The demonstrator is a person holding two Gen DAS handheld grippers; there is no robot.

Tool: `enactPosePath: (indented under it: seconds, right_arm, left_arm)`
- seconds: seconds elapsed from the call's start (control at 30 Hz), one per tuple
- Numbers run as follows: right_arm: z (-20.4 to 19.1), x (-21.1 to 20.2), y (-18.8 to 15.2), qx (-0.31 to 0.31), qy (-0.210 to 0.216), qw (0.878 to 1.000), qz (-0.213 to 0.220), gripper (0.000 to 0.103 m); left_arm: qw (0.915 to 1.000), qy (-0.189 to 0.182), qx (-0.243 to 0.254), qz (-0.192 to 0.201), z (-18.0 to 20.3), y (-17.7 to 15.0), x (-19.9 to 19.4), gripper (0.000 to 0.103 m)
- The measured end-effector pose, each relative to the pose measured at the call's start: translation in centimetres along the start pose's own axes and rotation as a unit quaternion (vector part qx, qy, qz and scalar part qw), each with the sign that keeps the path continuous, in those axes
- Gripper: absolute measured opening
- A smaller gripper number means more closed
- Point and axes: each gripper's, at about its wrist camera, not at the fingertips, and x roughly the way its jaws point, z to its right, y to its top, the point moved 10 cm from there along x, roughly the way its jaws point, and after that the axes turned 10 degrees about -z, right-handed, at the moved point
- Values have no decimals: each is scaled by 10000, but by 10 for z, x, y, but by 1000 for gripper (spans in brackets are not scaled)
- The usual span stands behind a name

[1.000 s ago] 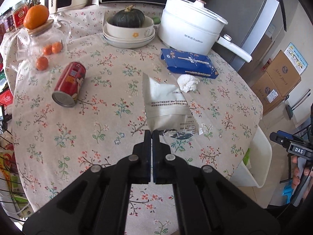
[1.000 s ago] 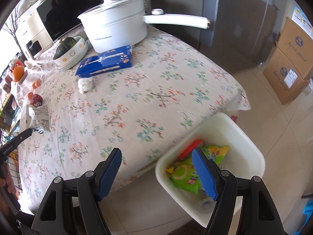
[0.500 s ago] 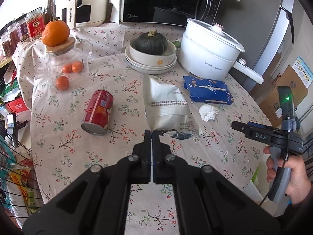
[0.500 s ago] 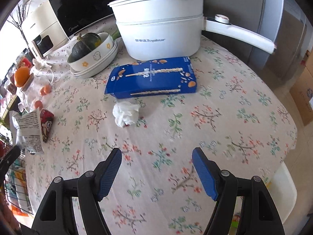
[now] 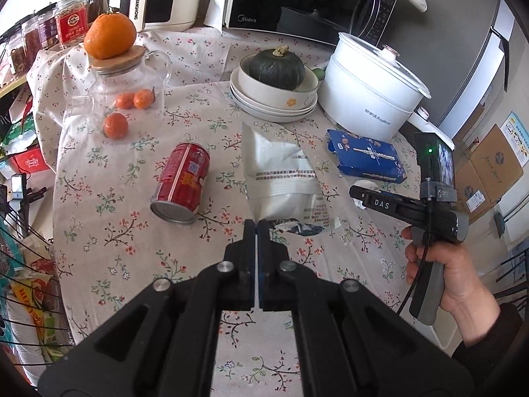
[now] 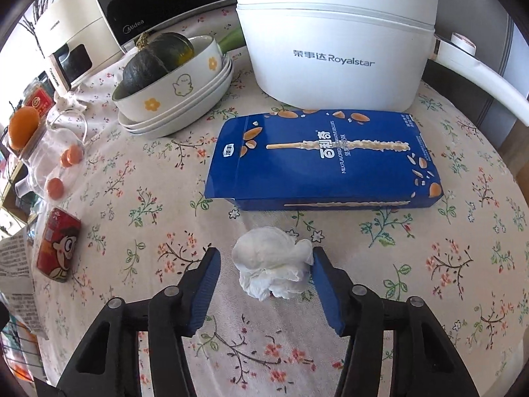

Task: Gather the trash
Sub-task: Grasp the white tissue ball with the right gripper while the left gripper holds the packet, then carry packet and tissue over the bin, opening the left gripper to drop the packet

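A white snack bag (image 5: 284, 178) hangs from my left gripper (image 5: 256, 223), which is shut on the bag's lower edge above the floral tablecloth (image 5: 109, 231). A crumpled white tissue (image 6: 271, 264) lies on the cloth between the blue pads of my right gripper (image 6: 266, 253). Its jaws are closing; the right pad is at the tissue's edge and the left pad stands a little apart. A red drink can (image 5: 182, 182) lies on its side left of the bag. A blue biscuit box (image 6: 317, 158) lies just beyond the tissue.
A white electric pot (image 6: 334, 33) stands behind the box, its handle pointing right. A bowl with a green squash (image 5: 277, 76) sits on stacked plates. A glass jug with an orange on its lid (image 5: 125, 89) stands far left. A hand (image 5: 446, 271) holds the right gripper.
My right gripper swung from the white bin beside the table to the tissue on the cloth, and its jaws narrowed around it. My left gripper shifted a little, still holding the bag.
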Motion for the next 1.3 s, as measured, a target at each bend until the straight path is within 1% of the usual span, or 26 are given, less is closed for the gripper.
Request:
enactPosePath:
  seconds: [0.1,0.17,0.33,0.6,0.83,0.97,1.07,1.2,1.3]
  right_arm:
    - [-3,0,-2,-105,59,9999,21,32]
    - [-4,-3,-5,-206,-16,9998,19,31]
    - [2,-27,-23,-342,-20,9994,74,30]
    - [37,-83,-57,-350,-95,9991,224,30]
    - [78,-129,-90,-213,-284,9988,349,30]
    - [97,-152,-109,-124,-381,9985,376,30]
    - [114,-174,-121,-48,-428,9979,478,30]
    - [139,-197,-135,176,-343,9972,640,30]
    - [162,-207,-148,420,-297,9959,744,30]
  left_arm:
    - [10000,-6,-2,0,1,0,0,1]
    - [10000,-15,21,9,2,1,0,1]
    - [9999,-79,65,42,8,0,-4,1]
    - [9991,-223,357,98,33,-11,-12,1]
    - [9966,-350,746,72,70,-27,-15,1]
    - [9934,-503,1033,7,99,-36,-15,1]
    - [9905,-551,1262,6,121,-41,-16,1]
    - [9863,-693,1496,-49,150,-47,-13,1]
    - [9823,-786,1698,-106,175,-54,-10,1]
